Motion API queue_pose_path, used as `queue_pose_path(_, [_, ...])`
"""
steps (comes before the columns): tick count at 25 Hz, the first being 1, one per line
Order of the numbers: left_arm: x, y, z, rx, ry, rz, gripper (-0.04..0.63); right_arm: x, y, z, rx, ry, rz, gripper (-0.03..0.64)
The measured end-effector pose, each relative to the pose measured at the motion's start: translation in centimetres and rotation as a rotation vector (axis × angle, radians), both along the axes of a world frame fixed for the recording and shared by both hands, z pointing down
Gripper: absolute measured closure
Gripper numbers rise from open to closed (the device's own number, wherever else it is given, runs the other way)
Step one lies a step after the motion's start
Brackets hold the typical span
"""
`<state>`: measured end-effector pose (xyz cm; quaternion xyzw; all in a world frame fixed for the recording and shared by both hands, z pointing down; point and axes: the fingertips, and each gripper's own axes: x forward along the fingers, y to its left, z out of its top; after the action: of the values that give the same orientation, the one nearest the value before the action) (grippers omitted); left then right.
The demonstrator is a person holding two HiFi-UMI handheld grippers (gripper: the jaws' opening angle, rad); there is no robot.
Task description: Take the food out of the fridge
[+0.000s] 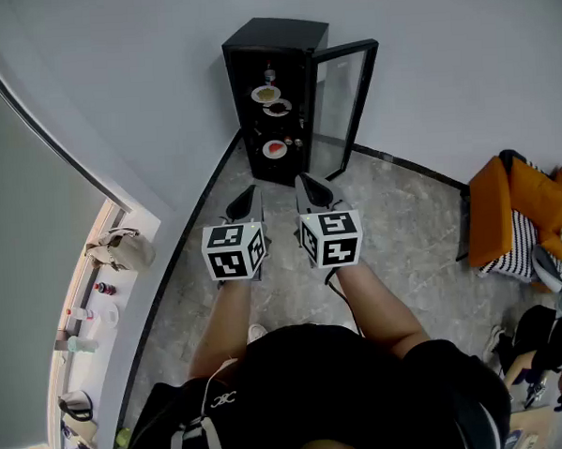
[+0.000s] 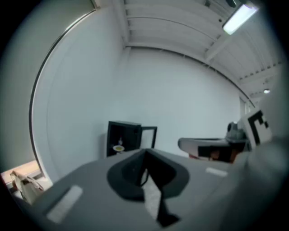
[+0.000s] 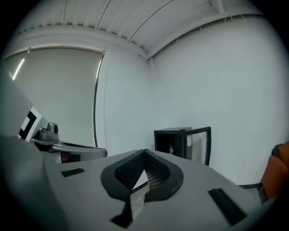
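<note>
At far left a sill (image 1: 125, 302) by the window carries a bag (image 1: 120, 248) and a few bottles. The left gripper (image 1: 246, 202) is held out over the grey floor (image 1: 403, 231), its jaws pressed together with nothing between them. Just beside it, the right gripper (image 1: 312, 191) is likewise closed and empty. Both point toward the fridge (image 1: 276, 41), a black cabinet well ahead of them against the white wall, with its glass door (image 1: 345, 93) swung open to the right. The food sits inside on the shelves. A small bottle (image 1: 269, 75) stands at the top, with a plate (image 1: 266, 94) of yellowish food under it. A darker dish (image 1: 278, 108) lies just below and to the right of that plate. On a lower shelf is a red plate (image 1: 275, 150), apart from the others. Neither gripper is near any of these. Far right, an orange chair (image 1: 510, 197) stands on the floor with a striped cloth (image 1: 515, 246) against its lower part.
</note>
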<state>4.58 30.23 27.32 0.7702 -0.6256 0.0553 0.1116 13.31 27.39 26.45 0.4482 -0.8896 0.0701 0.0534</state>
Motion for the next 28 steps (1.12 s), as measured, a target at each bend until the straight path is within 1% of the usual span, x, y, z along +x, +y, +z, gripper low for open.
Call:
queue_pose_path(2, [0.6,0.2,0.2,-0.004,0.002,-0.002,0.598,0.7,0.2,0.1,0.001,-0.018,-0.002,0.618])
queue_pose_path(6, [2.0,0.3,0.7,-0.013,0.011,-0.006,0.598,2.5,0.3,-0.1,0.001,-0.088,0.003,0.618])
queue_pose_path(11, [3.6,0.1,1.1,-0.012,0.018,-0.036,0.598,4.5,0.2,0.8,0.001,-0.073,-0.018,0.618])
queue_pose_path(15, [4.6,-0.2,1.8,-0.03,0.031,-0.046,0.598,5.6,0.1,1.8,-0.014,-0.053,-0.037,0.618])
queue_pose_path(19, [4.7,-1.1,2.3,-0.038,0.027,-0.048,0.598,5.3,-0.6,2.5,-0.031,-0.051,-0.056,0.618])
queue_pose_path(22, [4.4,-2.3,2.7,-0.041,0.025,-0.045,0.598,4.8,-1.4,2.7,-0.021,-0.046,-0.073,0.618])
queue_pose_path(28, [2.3,-6.2,3.3,-0.036,0.042,-0.032,0.598,2.8,-4.8,3.5,-0.008,-0.022,-0.071,0.618])
